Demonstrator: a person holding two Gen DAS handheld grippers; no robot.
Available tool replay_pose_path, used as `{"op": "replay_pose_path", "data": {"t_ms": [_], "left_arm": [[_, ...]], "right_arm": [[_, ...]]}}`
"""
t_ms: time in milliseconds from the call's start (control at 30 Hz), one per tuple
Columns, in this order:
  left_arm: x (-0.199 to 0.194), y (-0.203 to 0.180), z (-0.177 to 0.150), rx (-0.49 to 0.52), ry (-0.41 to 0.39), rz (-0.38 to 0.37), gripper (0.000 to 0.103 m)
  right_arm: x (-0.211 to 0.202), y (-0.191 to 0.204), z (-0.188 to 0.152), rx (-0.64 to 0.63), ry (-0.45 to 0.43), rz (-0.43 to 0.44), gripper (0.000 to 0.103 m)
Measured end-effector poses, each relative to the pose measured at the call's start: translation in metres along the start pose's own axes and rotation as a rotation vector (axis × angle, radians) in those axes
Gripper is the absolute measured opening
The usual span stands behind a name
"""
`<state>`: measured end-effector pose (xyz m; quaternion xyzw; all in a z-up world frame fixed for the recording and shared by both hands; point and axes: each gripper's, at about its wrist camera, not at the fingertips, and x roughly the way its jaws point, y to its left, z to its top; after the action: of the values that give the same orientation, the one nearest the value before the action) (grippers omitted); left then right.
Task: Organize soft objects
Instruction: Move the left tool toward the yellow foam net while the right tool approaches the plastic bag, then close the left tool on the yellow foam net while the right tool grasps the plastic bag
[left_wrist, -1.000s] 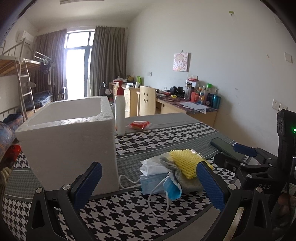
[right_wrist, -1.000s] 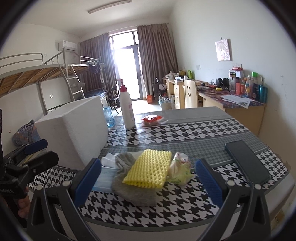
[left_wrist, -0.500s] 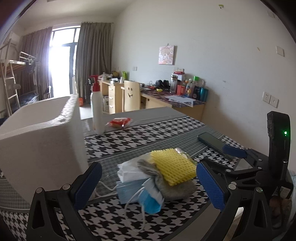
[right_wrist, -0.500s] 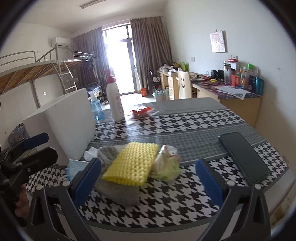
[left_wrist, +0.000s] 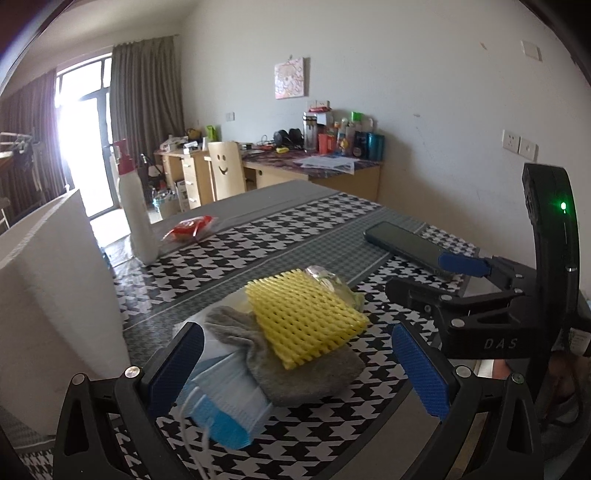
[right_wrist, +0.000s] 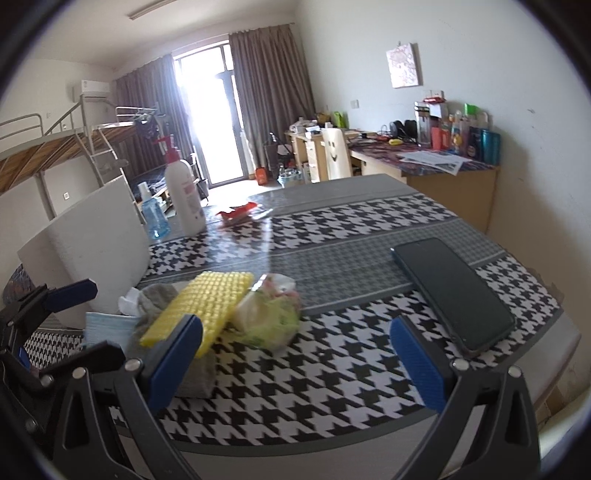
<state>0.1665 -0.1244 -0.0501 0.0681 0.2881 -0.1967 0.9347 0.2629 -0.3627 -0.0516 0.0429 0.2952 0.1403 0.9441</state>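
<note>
A pile of soft things lies on the houndstooth table: a yellow foam net (left_wrist: 304, 317) on top of a grey cloth (left_wrist: 295, 365), blue face masks (left_wrist: 225, 402) at the near left, and a clear plastic bag (right_wrist: 269, 314) at the right. My left gripper (left_wrist: 295, 373) is open and empty, its pads either side of the pile's near edge. My right gripper (right_wrist: 295, 365) is open and empty, just right of the pile. A white foam box (left_wrist: 48, 302) stands left of the pile.
A dark phone (right_wrist: 450, 288) lies on the table at the right. A white pump bottle (left_wrist: 138, 218) and a red packet (left_wrist: 190, 227) stand further back. A small blue bottle (right_wrist: 153, 218) is behind the box. The table's front edge is close.
Both grippers have swung to the right and come closer to the pile. The foam box has slid toward the left edge of both views. The jaws stay open.
</note>
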Motion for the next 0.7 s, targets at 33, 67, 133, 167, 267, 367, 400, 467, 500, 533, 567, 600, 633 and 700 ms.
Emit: {"op": "replay_pose_path", "data": {"t_ms": [33,67,133,167,267,367,400,467,500,533,567,600,633,700], "left_arm": [[0.002,-0.003,0.000,0.012,0.008,0.002,0.099],[0.007,-0.005,0.000,0.025,0.019,0.002,0.097],[0.013,-0.009,-0.001,0.039,0.038,0.001,0.093],[0.016,-0.011,-0.001,0.046,0.044,-0.003,0.091],[0.022,-0.015,0.000,0.063,0.053,-0.008,0.084],[0.031,-0.019,0.002,0.079,0.069,-0.011,0.080],[0.032,-0.020,0.002,0.084,0.074,-0.013,0.078],[0.038,-0.021,0.001,0.092,0.091,-0.016,0.070],[0.040,-0.022,0.001,0.093,0.098,-0.016,0.069],[0.042,-0.022,0.000,0.093,0.106,-0.016,0.067],[0.044,-0.022,0.000,0.092,0.112,-0.015,0.064],[0.045,-0.022,0.000,0.092,0.117,-0.016,0.063],[0.047,-0.022,0.000,0.091,0.123,-0.018,0.061],[0.047,-0.021,0.000,0.080,0.128,-0.030,0.060]], "right_arm": [[0.000,-0.003,0.000,0.005,0.002,-0.004,0.103],[0.001,-0.005,0.000,0.009,0.004,-0.009,0.103],[0.002,-0.009,-0.001,0.014,0.012,-0.018,0.103],[0.003,-0.011,-0.002,0.018,0.014,-0.021,0.103],[0.005,-0.015,-0.002,0.026,0.020,-0.018,0.103],[0.006,-0.017,-0.003,0.028,0.020,-0.017,0.103],[0.005,-0.017,-0.003,0.030,0.019,-0.016,0.103],[0.007,-0.020,-0.003,0.038,0.019,-0.010,0.103],[0.008,-0.021,-0.004,0.041,0.022,-0.006,0.103],[0.009,-0.022,-0.004,0.041,0.023,-0.005,0.103],[0.010,-0.022,-0.004,0.040,0.025,-0.004,0.103],[0.012,-0.023,-0.004,0.038,0.026,-0.002,0.103],[0.012,-0.024,-0.004,0.038,0.028,0.000,0.103],[0.014,-0.025,-0.005,0.040,0.033,0.003,0.103]]}}
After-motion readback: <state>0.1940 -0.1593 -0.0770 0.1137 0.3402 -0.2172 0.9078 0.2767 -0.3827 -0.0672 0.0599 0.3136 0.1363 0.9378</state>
